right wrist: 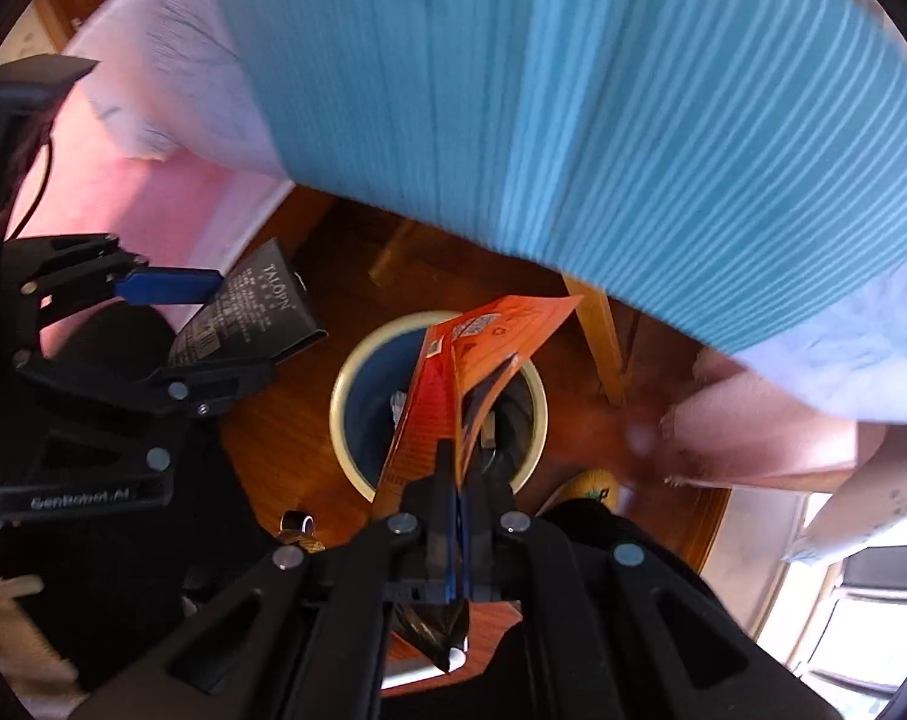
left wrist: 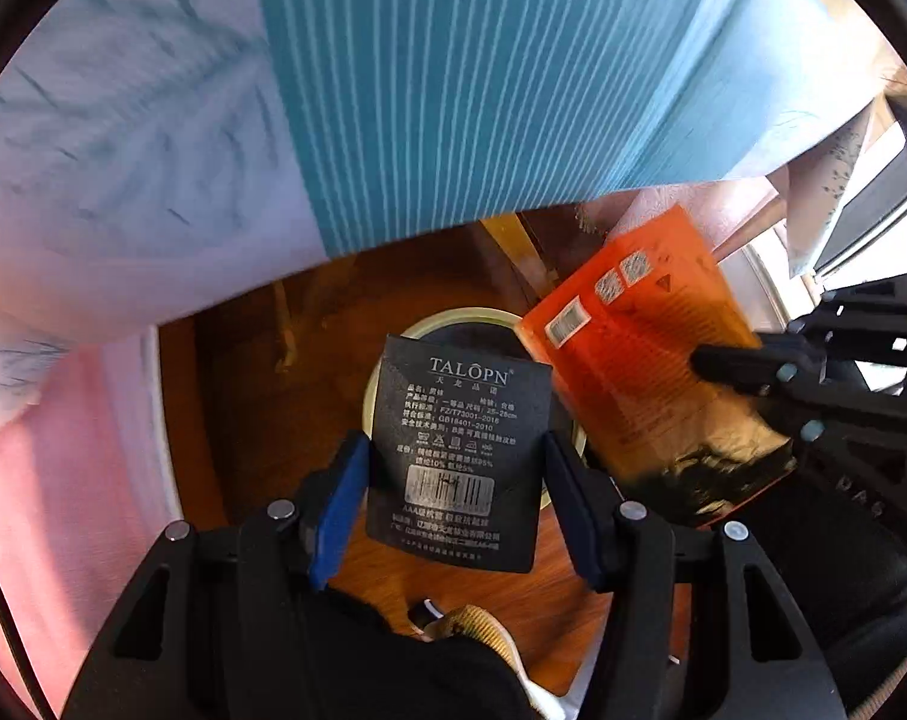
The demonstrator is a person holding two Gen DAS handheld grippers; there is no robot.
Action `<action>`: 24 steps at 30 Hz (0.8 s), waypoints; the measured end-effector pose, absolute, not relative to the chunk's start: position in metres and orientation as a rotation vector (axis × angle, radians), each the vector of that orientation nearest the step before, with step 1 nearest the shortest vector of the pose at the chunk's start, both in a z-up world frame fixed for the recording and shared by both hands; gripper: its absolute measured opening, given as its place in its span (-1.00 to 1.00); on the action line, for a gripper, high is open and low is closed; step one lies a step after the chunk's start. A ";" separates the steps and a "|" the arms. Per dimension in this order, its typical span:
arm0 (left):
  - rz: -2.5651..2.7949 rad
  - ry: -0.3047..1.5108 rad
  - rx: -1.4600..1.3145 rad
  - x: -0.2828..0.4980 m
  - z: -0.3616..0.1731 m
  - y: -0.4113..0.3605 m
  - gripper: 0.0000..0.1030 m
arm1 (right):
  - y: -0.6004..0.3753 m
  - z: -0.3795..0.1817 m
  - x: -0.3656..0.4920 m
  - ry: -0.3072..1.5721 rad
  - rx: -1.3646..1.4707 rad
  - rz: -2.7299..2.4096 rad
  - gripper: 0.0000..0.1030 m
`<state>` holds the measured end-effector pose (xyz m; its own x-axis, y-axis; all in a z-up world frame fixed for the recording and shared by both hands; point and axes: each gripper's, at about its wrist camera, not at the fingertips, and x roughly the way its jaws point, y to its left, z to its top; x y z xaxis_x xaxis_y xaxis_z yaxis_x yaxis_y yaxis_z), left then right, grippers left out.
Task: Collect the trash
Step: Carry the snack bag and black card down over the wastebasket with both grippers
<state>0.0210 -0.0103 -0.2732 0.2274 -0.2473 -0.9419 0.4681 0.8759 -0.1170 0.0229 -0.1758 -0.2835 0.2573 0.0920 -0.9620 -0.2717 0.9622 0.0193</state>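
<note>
Two pieces of trash are held above the bin, ready to be dropped.

The bin (right wrist: 357,420) stands on the wooden floor (right wrist: 603,450) beside the bed. The orange packet (right wrist: 429,396), pinched flat in the right tongs (right wrist: 453,480), should be centred over the opening before release. The black card (left wrist: 453,444), clamped edgewise by the left tongs (left wrist: 453,480), is best brought over the rim first.

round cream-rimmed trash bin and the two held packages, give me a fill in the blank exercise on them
1. The left gripper holds a flat ____ package printed TALOPN.
2. The right gripper is shut on a flat ____ wrapper.
3. Both items hang above the round cream-rimmed trash bin, which stands on a ____ floor.

Missing words: black; orange; wooden
</note>
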 end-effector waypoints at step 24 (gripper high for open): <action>-0.439 1.324 0.115 0.049 -0.357 -0.029 0.18 | -0.197 -0.392 0.049 1.431 0.140 0.106 -0.96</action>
